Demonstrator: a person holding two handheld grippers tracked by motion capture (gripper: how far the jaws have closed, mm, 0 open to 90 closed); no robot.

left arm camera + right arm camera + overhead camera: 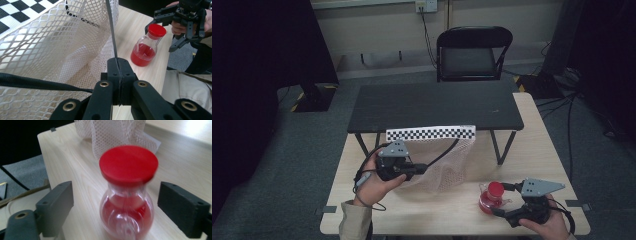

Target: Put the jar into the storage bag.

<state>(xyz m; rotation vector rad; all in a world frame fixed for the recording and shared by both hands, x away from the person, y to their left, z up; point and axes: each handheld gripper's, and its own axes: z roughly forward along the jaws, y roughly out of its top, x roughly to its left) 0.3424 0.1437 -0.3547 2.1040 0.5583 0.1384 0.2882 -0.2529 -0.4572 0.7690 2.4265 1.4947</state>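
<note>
Our left gripper point(117, 75) is clamped on the soft mesh bag's point(50, 50) black cord. Our right gripper point(116, 205) stands wide around the bottle point(126, 202) on the desk point(75, 170); slick, likely fragile, so we'd take its neck.

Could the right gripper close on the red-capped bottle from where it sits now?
Probably yes. The right gripper is open with one jaw on each side of the bottle, which stands upright on the table; nothing sits between the jaws and the glass. The mesh bag lies beyond it.
</note>
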